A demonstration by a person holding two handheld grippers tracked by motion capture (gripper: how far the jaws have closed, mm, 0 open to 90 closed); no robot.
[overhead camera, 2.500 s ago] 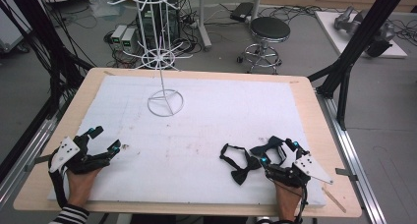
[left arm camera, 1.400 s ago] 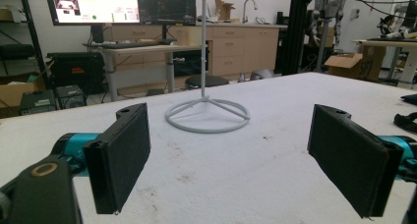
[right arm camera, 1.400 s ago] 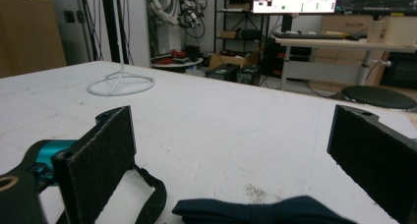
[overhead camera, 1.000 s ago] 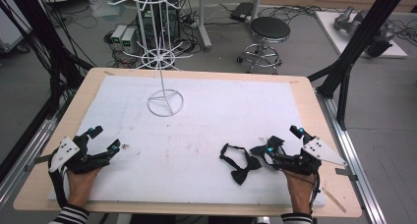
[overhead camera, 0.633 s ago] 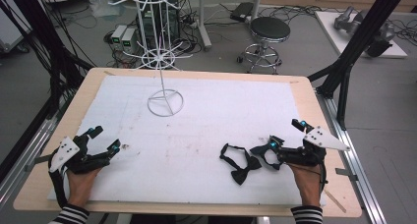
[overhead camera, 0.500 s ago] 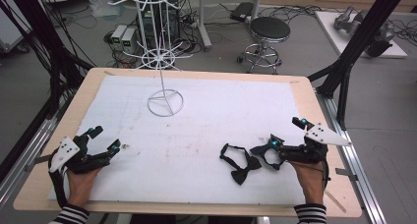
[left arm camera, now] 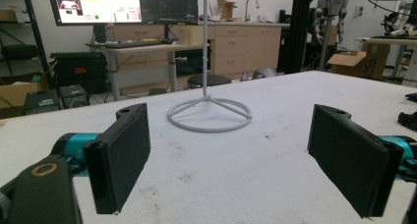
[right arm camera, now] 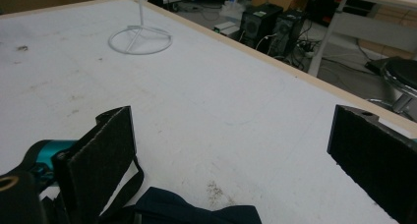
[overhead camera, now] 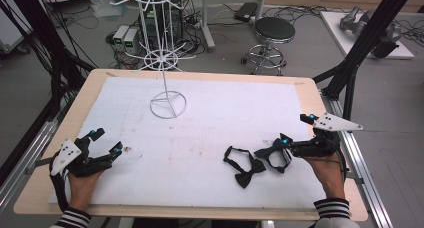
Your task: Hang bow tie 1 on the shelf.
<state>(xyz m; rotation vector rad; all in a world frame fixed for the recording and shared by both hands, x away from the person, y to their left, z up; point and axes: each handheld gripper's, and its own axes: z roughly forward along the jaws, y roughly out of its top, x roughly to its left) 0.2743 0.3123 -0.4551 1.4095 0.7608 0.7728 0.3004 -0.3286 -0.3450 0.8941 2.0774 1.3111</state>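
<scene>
**Right gripper over a bow tie, left gripper idle**

Two black bow ties lie on the white mat (overhead camera: 215, 138) that covers the bench (overhead camera: 310, 85), toward its near right part. One bow tie (overhead camera: 246, 169) lies flat with its strap looped to the left, apart from both grippers. The other bow tie (overhead camera: 274, 154) lies just to its right, at the tips of the right gripper (overhead camera: 300, 130). That gripper points left across the bench with its jaws spread wide; in the right gripper view the dark cloth and a strap lie low between the two black pads, one pad touching or just beside the strap, the other well clear of it. The jaws hold nothing.

The left gripper (overhead camera: 106, 141) rests at the near left corner of the mat, well apart from both bow ties, its jaws also wide and empty. A white wire stand (overhead camera: 167, 104) rises from its ring base at the far middle of the mat, beyond both grippers.
</scene>
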